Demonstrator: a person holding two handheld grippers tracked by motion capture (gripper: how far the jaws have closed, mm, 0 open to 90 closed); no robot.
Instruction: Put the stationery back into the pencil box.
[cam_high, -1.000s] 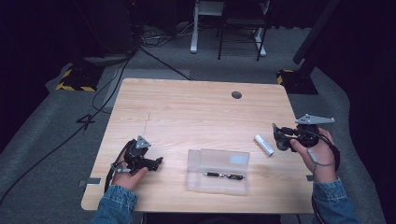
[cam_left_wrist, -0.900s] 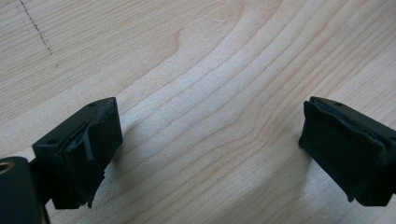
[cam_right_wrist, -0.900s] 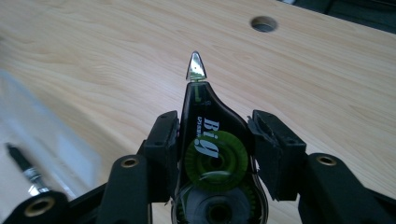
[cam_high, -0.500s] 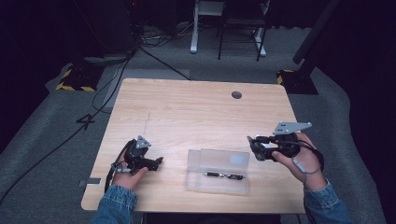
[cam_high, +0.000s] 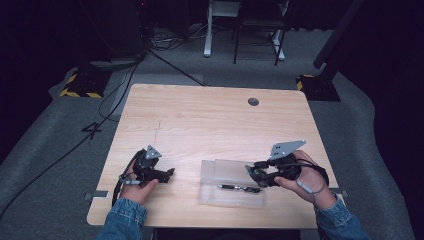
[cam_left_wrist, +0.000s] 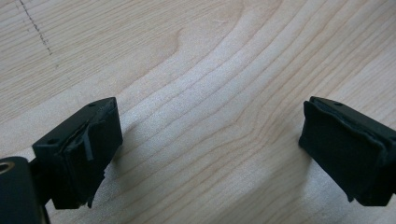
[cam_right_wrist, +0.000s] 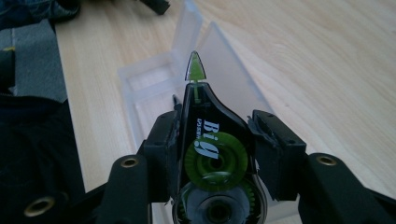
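Light wood tabletop in a dark room, grey carpet around it, cables and black-yellow hazard blocks on the floor behind. Right gripper: jaws closed on a correction tape dispenser, black-and-clear body with a green wheel and a green pointed tip, pads pressing on both its flat sides, tip pointing away from the camera. Tip hangs over a clear plastic case, lid open and lying flat beside the tray; whether the tip touches the case cannot be told. In the high view the right gripper sits at the case's right end, jaws pointing left over the clear plastic case, grey plate on top, hand wrapped round the body, denim sleeve at the bottom edge. A black pen lies in the near half of the case, just below the jaws. Left gripper: jaws wide apart, nothing between them, bare wood grain under and past them. In the high view the left gripper rests low on the tabletop at the left, pointing right toward the case, well apart from it, cable looping by the wrist. Round grommet hole at the far side of the tabletop.
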